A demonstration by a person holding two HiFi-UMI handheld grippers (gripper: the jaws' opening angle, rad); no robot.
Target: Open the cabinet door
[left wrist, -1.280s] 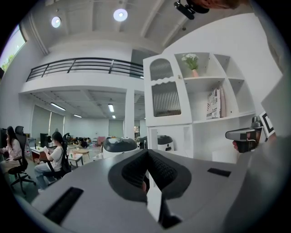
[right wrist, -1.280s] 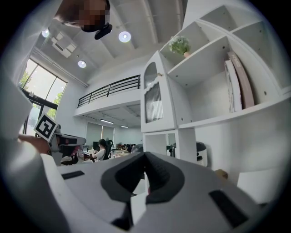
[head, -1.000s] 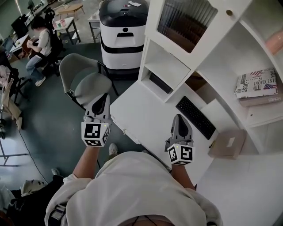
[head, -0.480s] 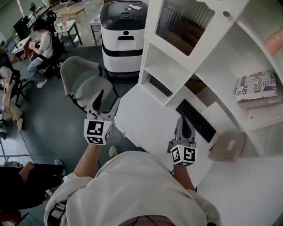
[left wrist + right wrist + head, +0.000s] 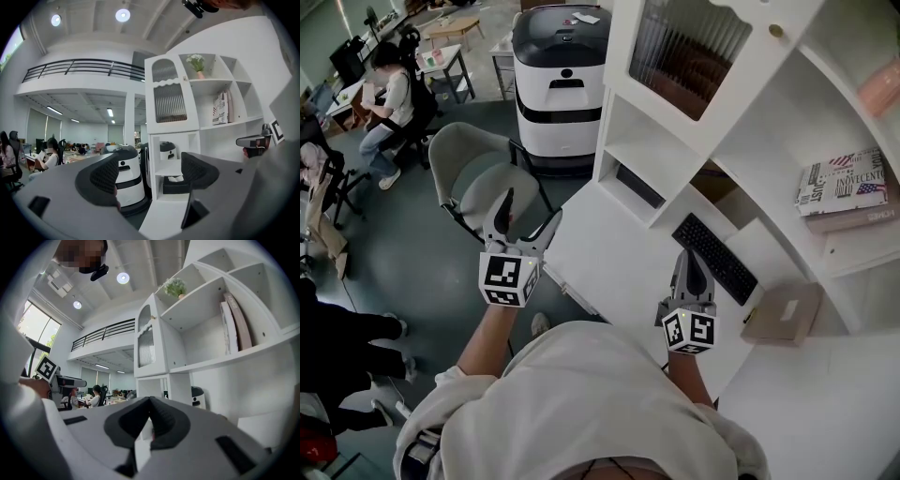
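The cabinet door [image 5: 694,47] is white with a ribbed glass pane and a round knob [image 5: 776,30], high on the white shelf unit; it stands closed. The left gripper view shows the cabinet door [image 5: 169,96] ahead and well beyond the jaws. My left gripper [image 5: 532,210] hovers over the desk's left edge, far below the door, its jaws opening wide with nothing between them [image 5: 152,173]. My right gripper [image 5: 686,257] is over the desk near the keyboard, shut and empty [image 5: 150,404]. The door [image 5: 146,347] also shows in the right gripper view.
A white desk [image 5: 609,253] carries a black keyboard [image 5: 714,249] and a cardboard box [image 5: 783,306]. Books [image 5: 844,180] lie on a shelf. A grey chair [image 5: 483,173] and a white-and-black machine [image 5: 561,66] stand to the left. A person [image 5: 389,84] sits far left.
The left gripper's jaws went from shut to wide apart. Both hands stayed almost in place. Someone has walked across the floor at the lower left.
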